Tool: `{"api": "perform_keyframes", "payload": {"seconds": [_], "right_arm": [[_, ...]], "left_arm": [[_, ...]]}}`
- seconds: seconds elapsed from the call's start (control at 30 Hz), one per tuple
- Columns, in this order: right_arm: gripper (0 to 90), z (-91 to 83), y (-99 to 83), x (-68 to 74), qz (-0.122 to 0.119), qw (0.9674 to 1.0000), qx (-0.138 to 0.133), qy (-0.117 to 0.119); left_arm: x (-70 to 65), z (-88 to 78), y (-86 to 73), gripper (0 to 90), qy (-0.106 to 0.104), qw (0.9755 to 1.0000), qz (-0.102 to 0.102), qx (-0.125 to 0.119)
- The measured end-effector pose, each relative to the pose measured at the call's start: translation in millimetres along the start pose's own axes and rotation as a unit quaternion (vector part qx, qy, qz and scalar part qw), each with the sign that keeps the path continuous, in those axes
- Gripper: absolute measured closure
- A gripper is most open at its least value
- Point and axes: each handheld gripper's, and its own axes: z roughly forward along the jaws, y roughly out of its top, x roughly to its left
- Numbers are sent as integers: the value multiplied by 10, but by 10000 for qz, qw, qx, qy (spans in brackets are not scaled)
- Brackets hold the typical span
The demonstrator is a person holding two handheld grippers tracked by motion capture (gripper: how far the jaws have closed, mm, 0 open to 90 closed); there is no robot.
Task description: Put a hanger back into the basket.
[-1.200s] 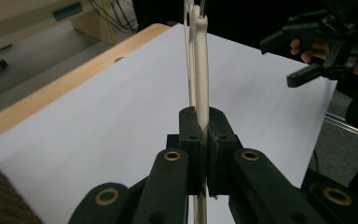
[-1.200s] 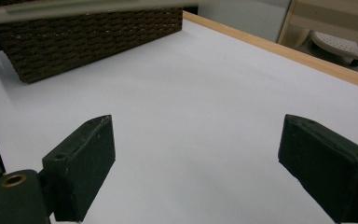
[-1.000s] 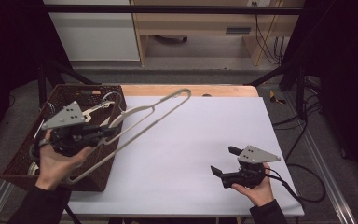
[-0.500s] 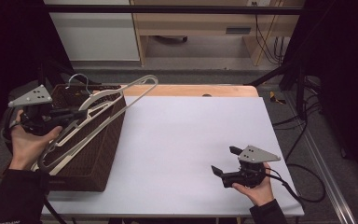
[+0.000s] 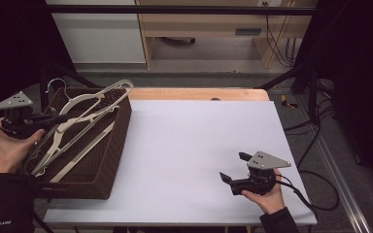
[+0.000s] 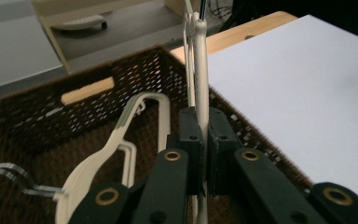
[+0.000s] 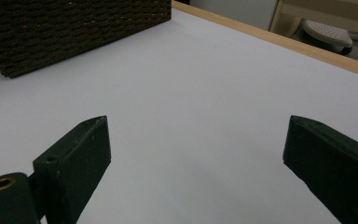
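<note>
My left gripper (image 5: 60, 118) is shut on a cream hanger (image 5: 94, 104), which it holds tilted over the brown wicker basket (image 5: 119, 141) at the table's left. In the left gripper view the jaws pinch that hanger's thin bar (image 6: 200, 93) edge-on above the basket (image 6: 37, 126). More cream hangers (image 5: 75, 155) lie inside the basket; one of them (image 6: 121, 135) has a metal hook (image 6: 9, 175). At the front right of the white table (image 5: 199, 141) my right gripper (image 5: 233, 166) rests open, and its jaws (image 7: 196, 154) stand wide apart with nothing between them.
A wooden strip (image 5: 199, 94) runs along the table's far edge. Beyond it stand a white cabinet (image 5: 102, 34) and a low wooden shelf (image 5: 209, 24) on the floor. Cables (image 5: 315, 189) trail off the right side. The basket's corner (image 7: 74, 28) lies ahead of the right gripper.
My left hand has moved left and a little down, taking the hanger from over the table to over the basket. The right gripper has stayed put.
</note>
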Motion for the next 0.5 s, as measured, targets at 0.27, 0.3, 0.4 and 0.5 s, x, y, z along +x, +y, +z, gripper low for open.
{"api": "perform_keyframes", "payload": {"seconds": [0.27,0.3,0.4,0.5], "right_arm": [[78,12,-3,1,1,10000,37,-4],[77,18,-5,2,-7,10000,51,1],[76,20,-6,0,-21,10000,67,4],[76,17,-6,1,-13,10000,61,4]], "left_arm": [[197,-51,-221,865,119,9996,-225,111],[213,-44,-254,865,203,9994,-256,147],[226,-24,-278,865,158,9992,-282,218],[196,96,-349,864,0,9986,-381,355]]}}
